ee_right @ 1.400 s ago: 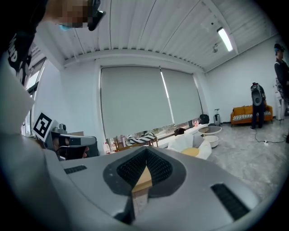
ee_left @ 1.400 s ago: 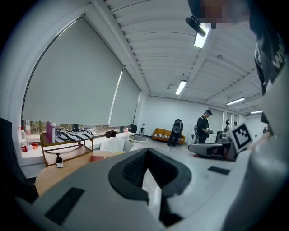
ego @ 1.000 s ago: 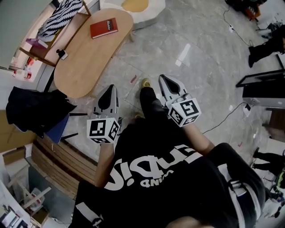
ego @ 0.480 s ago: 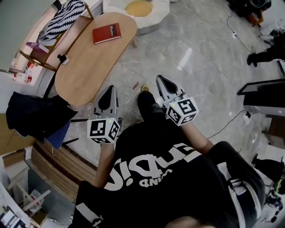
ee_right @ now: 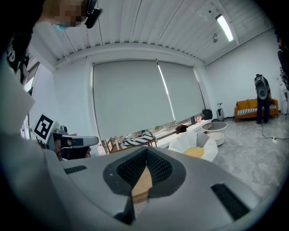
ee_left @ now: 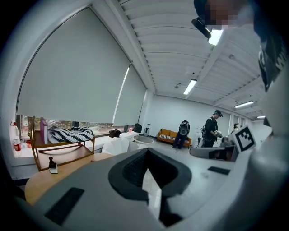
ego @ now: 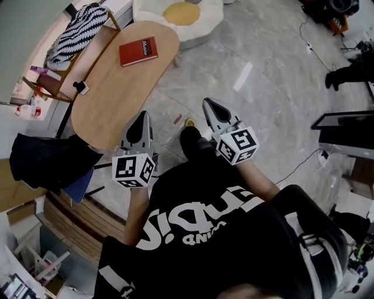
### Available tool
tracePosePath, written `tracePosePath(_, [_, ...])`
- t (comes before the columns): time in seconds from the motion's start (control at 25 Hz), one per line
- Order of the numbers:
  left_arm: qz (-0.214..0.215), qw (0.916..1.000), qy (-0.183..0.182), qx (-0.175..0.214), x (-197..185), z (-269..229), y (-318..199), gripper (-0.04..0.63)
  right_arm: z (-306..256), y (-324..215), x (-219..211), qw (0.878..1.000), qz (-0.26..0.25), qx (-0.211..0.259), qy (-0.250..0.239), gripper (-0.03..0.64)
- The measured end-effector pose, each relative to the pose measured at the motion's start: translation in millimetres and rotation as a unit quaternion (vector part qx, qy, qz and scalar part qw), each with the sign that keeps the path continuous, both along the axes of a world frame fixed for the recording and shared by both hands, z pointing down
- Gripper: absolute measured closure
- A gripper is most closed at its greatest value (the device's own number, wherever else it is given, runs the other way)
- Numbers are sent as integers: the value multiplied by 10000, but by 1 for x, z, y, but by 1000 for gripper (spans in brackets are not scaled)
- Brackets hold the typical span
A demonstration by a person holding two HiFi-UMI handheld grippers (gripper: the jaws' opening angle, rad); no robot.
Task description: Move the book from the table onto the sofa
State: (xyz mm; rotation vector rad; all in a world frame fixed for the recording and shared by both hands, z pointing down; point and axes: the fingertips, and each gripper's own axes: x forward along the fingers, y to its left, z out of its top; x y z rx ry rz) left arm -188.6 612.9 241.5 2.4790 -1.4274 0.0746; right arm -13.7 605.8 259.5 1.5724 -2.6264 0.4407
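Observation:
A red book [ego: 138, 51] lies flat near the far end of the oval wooden table [ego: 111, 99] in the head view. My left gripper [ego: 142, 120] is shut and empty, its tip just off the table's near edge. My right gripper [ego: 209, 107] is also shut and empty, held over the floor to the right of the table. Both point toward the table and stay well short of the book. The egg-shaped white and yellow sofa [ego: 180, 17] sits beyond the table's far end; it shows as the sofa [ee_right: 196, 144] ahead in the right gripper view.
A wooden shelf [ego: 73, 55] with a striped cloth [ego: 76, 26] runs along the table's left side. A black garment [ego: 44, 163] lies at the lower left. Cables [ego: 304, 155] and a black desk [ego: 345, 120] are at the right. People stand far off [ee_left: 211, 131].
The table and book have shifted down and nearer in the head view as the person walked toward them. Both grippers advanced with the person and stayed shut.

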Motion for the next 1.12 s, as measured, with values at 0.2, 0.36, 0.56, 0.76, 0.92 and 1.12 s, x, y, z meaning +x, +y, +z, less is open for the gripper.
tracePosePath(0.2, [-102, 9999, -4, -15, 7, -8, -35, 588, -6, -40, 8, 10000, -74, -28, -32, 615])
tracePosePath(0.36, [-221, 9998, -9, -11, 12, -14, -62, 588, -9, -68, 13, 9998, -201, -44, -42, 615])
tracePosePath(0.56, [-390, 9992, -20, -36, 21, -15, -94, 588, -9, -106, 22, 9993, -364, -78, -56, 615])
tracePosePath(0.76, [-590, 9983, -5, -38, 27, -17, -130, 588, -10, -150, 29, 9984, -552, -81, -26, 615])
tracePosePath(0.92, [-760, 9971, 3, -1, 33, -19, -156, 588, -10, -178, 34, 9971, -758, -83, -2, 615])
tracePosePath(1.12, [-907, 9959, -28, 1, 35, -18, -174, 588, -4, -200, 34, 9956, -928, -147, -38, 615])
